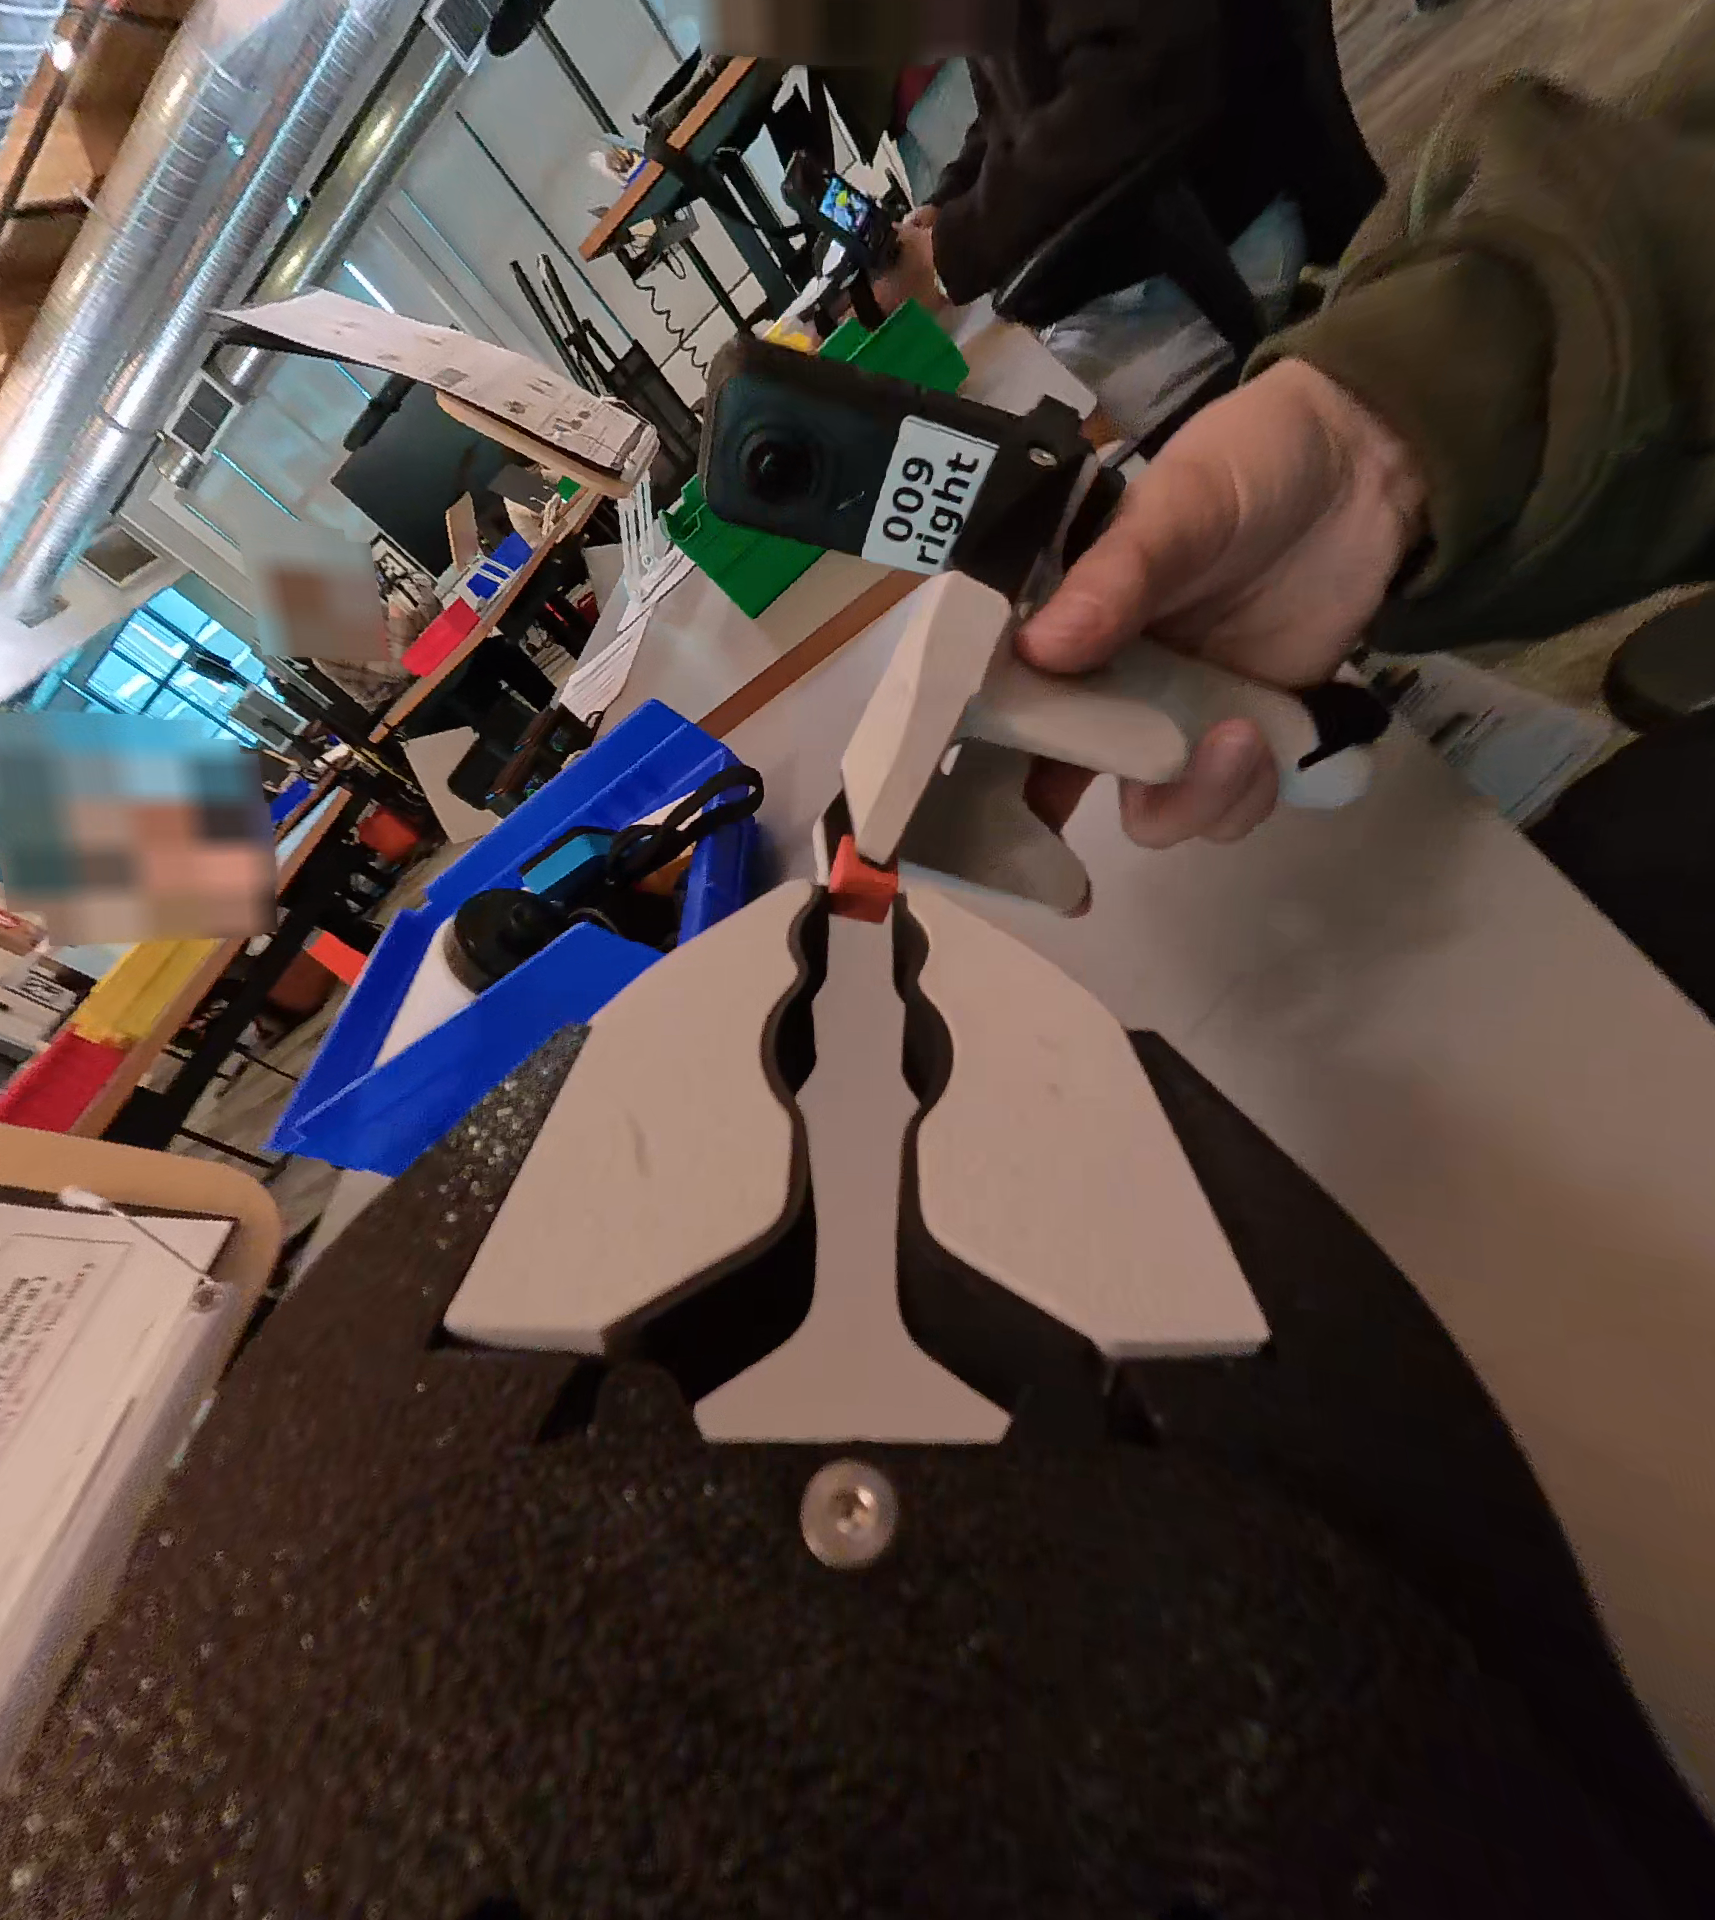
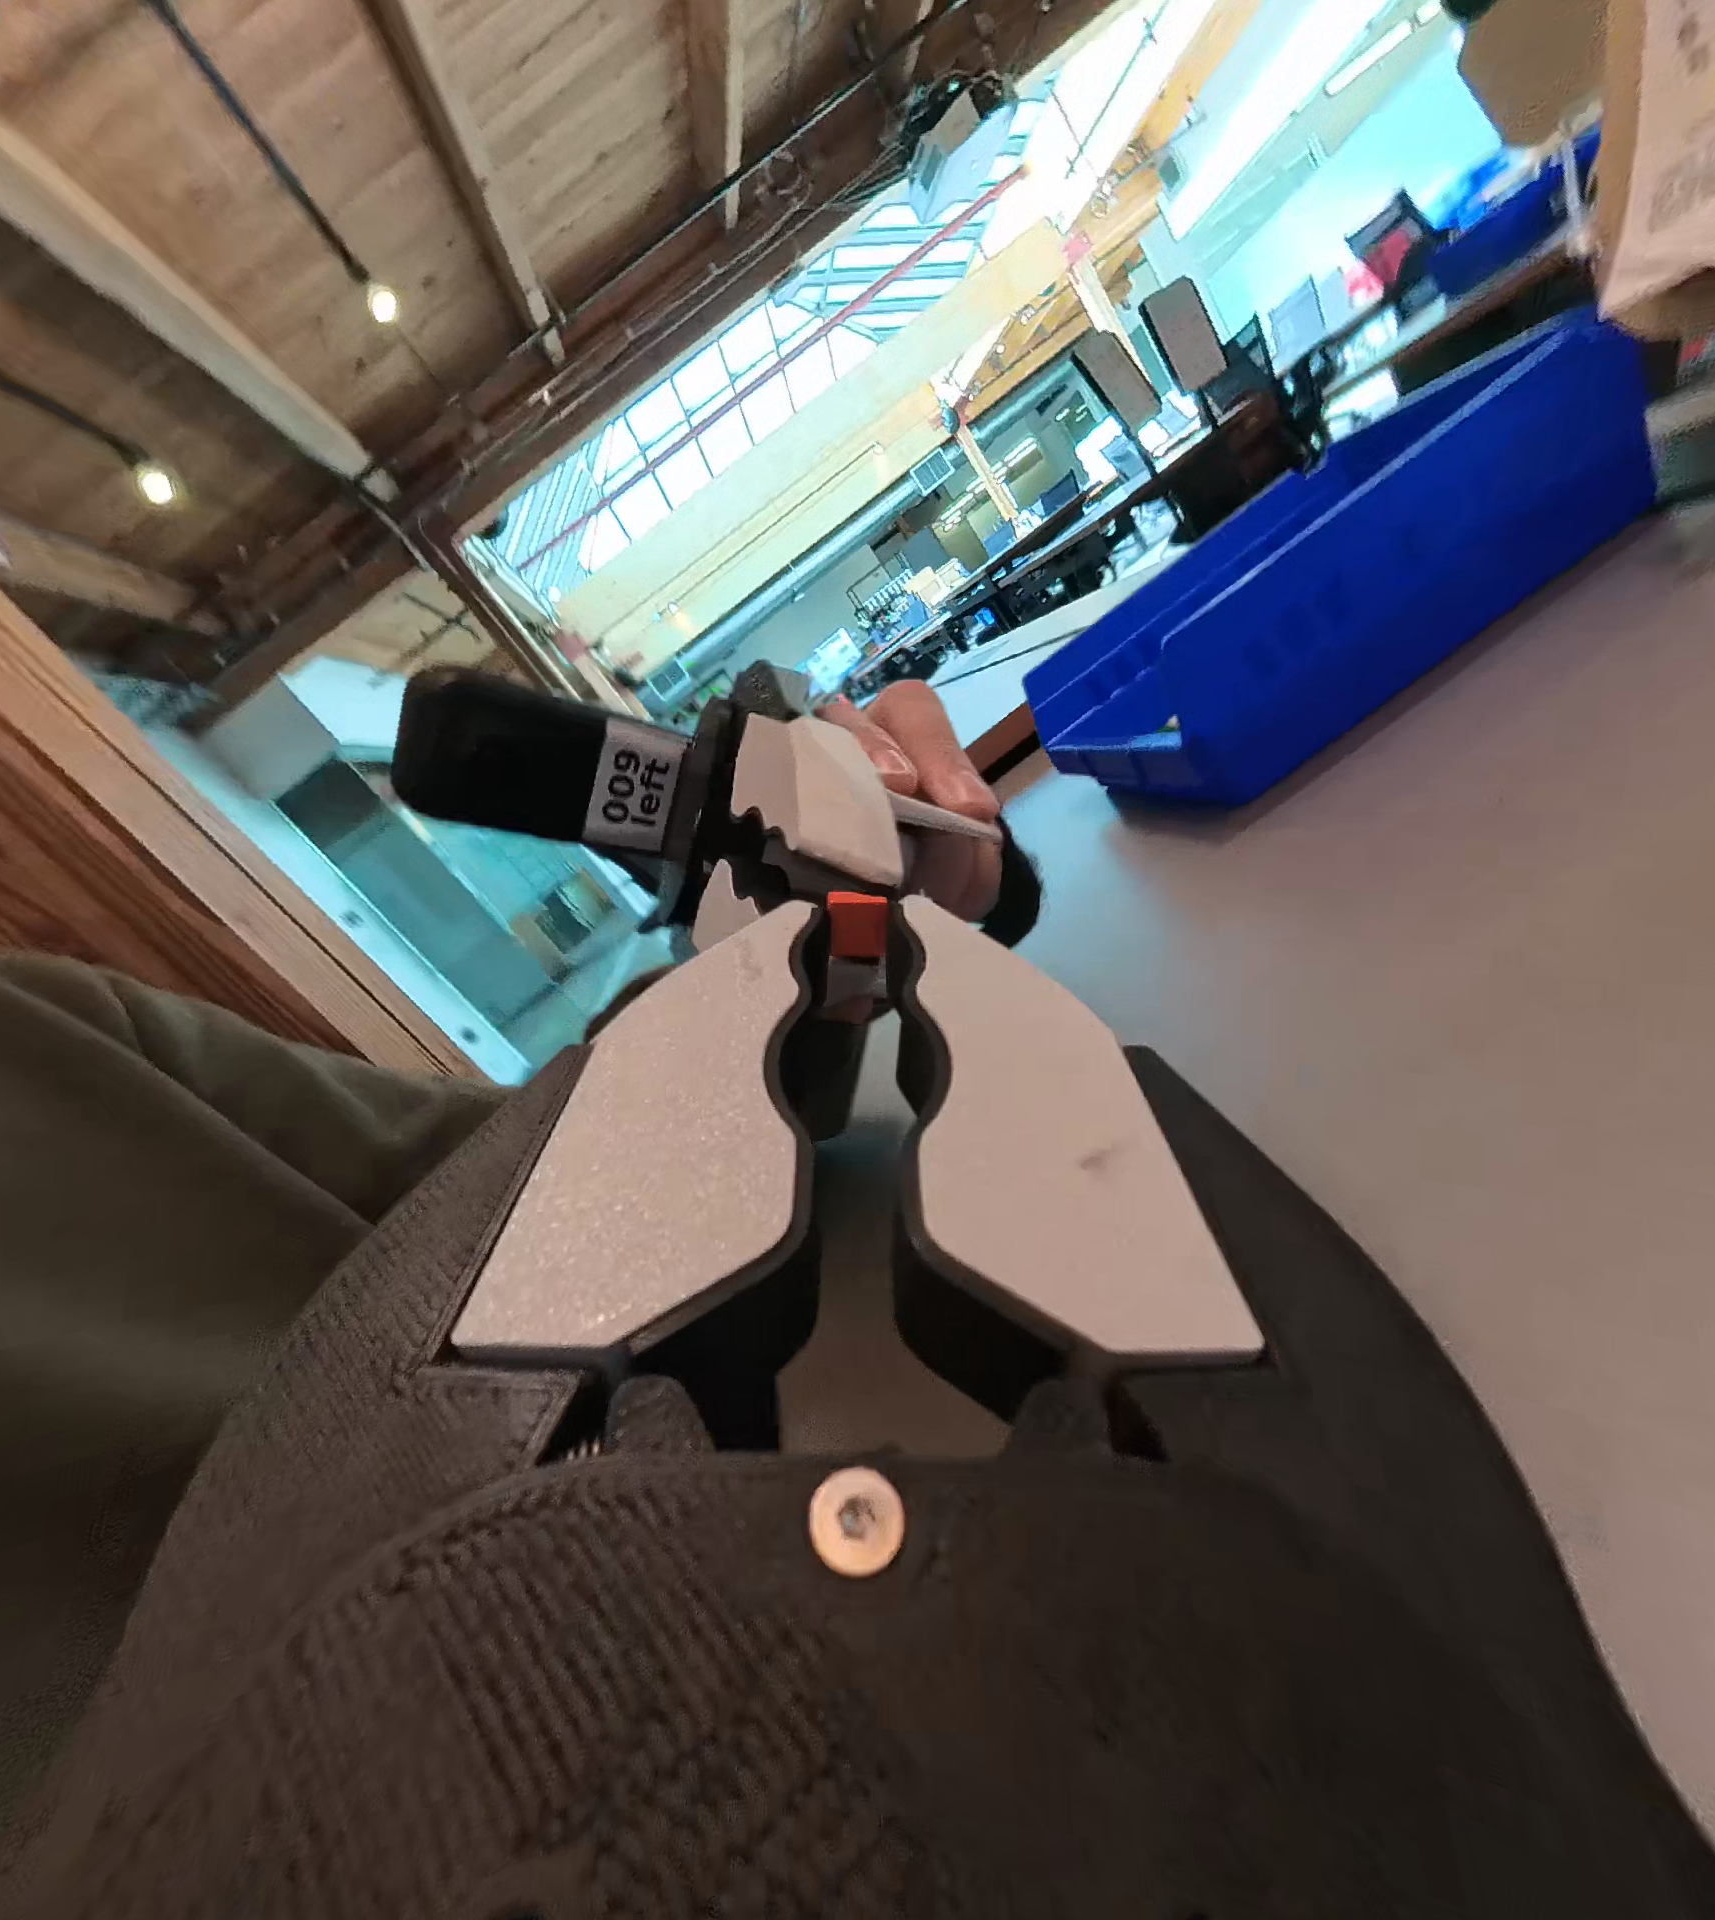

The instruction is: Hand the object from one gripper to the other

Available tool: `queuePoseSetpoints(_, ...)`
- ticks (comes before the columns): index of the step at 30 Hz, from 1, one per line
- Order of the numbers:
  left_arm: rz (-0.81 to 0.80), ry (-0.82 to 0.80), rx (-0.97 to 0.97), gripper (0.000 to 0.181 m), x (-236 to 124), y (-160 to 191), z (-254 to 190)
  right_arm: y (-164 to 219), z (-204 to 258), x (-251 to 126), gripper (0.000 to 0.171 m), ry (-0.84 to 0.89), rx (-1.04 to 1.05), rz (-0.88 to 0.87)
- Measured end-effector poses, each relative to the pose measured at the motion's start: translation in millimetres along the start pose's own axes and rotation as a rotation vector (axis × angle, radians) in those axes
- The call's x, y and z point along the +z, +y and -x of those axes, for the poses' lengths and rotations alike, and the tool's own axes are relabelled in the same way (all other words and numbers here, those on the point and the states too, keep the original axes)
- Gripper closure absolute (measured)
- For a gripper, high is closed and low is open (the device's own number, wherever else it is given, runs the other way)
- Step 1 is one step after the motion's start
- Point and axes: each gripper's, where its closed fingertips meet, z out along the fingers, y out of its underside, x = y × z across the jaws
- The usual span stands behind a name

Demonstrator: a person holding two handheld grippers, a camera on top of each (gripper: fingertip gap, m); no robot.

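A small red block (image 1: 863,891) is held in the air above the white table (image 1: 1352,1039). In the left wrist view it sits between the tips of my left gripper (image 1: 858,902), whose jaws are closed to its width. My right gripper (image 1: 853,844), held by a hand (image 1: 1227,582), comes in from the upper right with its tips on the block's far end. In the right wrist view the block (image 2: 855,927) sits between the tips of my right gripper (image 2: 855,920). The left gripper (image 2: 855,933) meets it from behind, with one finger above the block and one below.
A blue bin (image 1: 479,1049) with cables and tools stands on the table to the left, and also shows in the right wrist view (image 2: 1352,665). A green bin (image 1: 759,561) stands farther back. A paper-covered board (image 1: 32,1403) is near left. A wooden post (image 2: 53,810) stands left. Only a small space, under 4 cm, lies between the two pairs of fingers.
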Motion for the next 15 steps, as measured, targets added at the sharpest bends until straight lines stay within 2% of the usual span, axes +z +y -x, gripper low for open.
queuePoseSetpoints(2, -0.028, 0.007, -0.127, 0.167, -0.9, -2.2, 2.3, -3.2, 5.3, -1.4, 0.161, 0.01, -0.188, 0.004)
queuePoseSetpoints(5, -0.064, 0.04, -0.557, 0.156, 1.0, -0.9, 13.0, -3.9, 13.3, -6.7, 0.161, 0.067, -0.609, 0.039)
queuePoseSetpoints(7, -0.099, 0.152, -0.91, 0.153, 3.0, -3.1, 10.8, 1.2, 17.1, -9.6, 0.161, 0.113, -0.9, 0.088)
queuePoseSetpoints(9, -0.129, 0.341, -1.181, 0.153, 4.0, -9.7, -0.7, 0.2, 16.8, -11.5, 0.161, 0.175, -1.092, 0.11)
queuePoseSetpoints(12, -0.167, 0.572, -1.348, 0.153, 1.6, -18.4, -18.5, -8.6, 20.7, -14.1, 0.161, 0.217, -1.197, 0.058)
queuePoseSetpoints(15, -0.244, 0.612, -1.407, 0.154, 1.1, -25.1, -15.7, -5.8, 18.9, -14.7, 0.161, 0.224, -1.247, 0.09)
